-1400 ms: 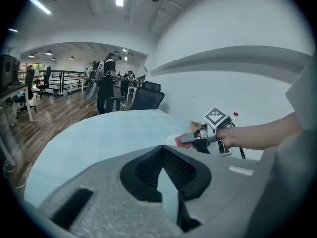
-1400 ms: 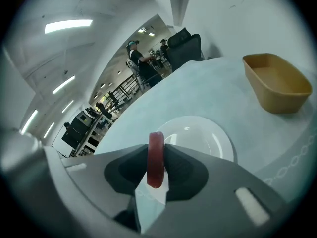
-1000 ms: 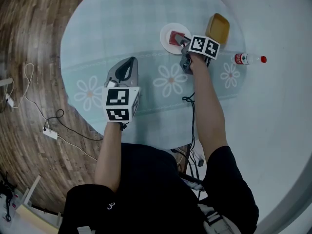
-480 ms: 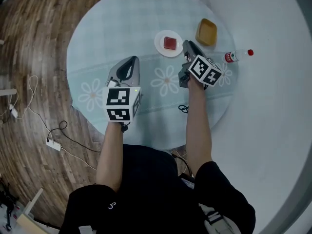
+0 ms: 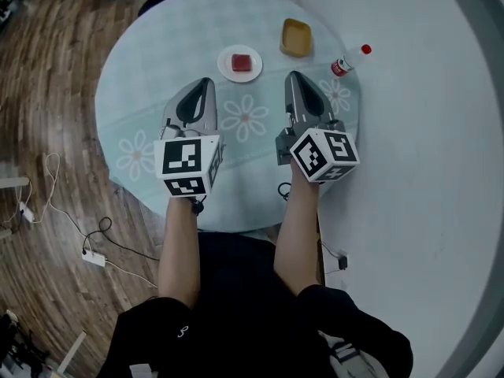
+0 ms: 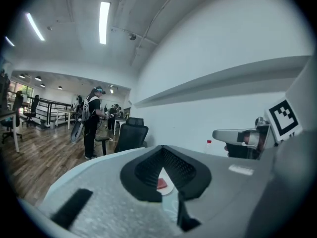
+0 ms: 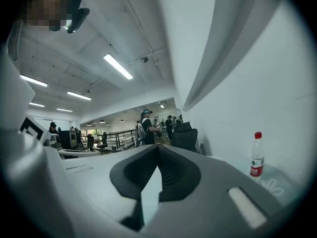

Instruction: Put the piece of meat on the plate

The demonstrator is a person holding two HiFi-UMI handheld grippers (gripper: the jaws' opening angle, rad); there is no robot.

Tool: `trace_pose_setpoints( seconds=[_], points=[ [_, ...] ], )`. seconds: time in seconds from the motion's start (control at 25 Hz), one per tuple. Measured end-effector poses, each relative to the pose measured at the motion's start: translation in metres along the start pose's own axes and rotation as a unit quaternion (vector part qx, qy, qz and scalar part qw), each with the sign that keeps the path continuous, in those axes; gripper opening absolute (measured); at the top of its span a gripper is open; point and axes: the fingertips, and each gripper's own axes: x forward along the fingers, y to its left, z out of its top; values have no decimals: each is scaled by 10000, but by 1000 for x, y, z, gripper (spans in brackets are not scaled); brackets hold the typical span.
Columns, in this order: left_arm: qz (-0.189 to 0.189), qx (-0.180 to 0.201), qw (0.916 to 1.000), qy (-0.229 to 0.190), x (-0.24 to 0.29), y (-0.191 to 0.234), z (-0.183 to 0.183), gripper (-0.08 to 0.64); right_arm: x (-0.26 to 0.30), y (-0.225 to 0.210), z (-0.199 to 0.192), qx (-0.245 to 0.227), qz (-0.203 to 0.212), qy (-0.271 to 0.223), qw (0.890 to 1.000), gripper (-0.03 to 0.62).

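A red piece of meat [image 5: 241, 61] lies on the small white plate [image 5: 229, 69] at the far side of the round table [image 5: 142, 69]. My left gripper [image 5: 206, 82] hovers near of the plate to its left, jaws shut and empty. Between the bases of its jaws in the left gripper view, the meat [image 6: 162, 184] and plate [image 6: 170, 187] show. My right gripper [image 5: 293, 75] hovers near of the plate to its right, jaws shut with nothing between them. Both point level across the table. In the right gripper view, the right gripper [image 7: 158, 147] faces the room beyond.
A yellow dish [image 5: 295, 38] sits right of the plate and a red-capped bottle [image 5: 349, 60] lies near the table's right edge; that bottle [image 7: 256, 155] shows in the right gripper view. Cables [image 5: 87, 242] trail over the wood floor at left. People and an office chair [image 6: 130, 133] stand beyond.
My right gripper has left the plate, where the meat stays, drawn back towards me, risen and shut its jaws. The left gripper has risen too.
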Motion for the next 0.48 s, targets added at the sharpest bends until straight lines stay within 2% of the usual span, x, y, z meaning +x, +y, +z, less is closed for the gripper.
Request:
trace_pose_setpoints(
  seconds=[0.2, 0.48],
  points=[
    [-41, 379, 9989, -266, -17, -34, 15, -6, -42, 17, 13, -436, 63, -84, 9990, 8],
    [17, 420, 9984, -375, -35, -42, 20, -6, -62, 35, 27, -526, 306, -283, 9977, 8]
  ],
)
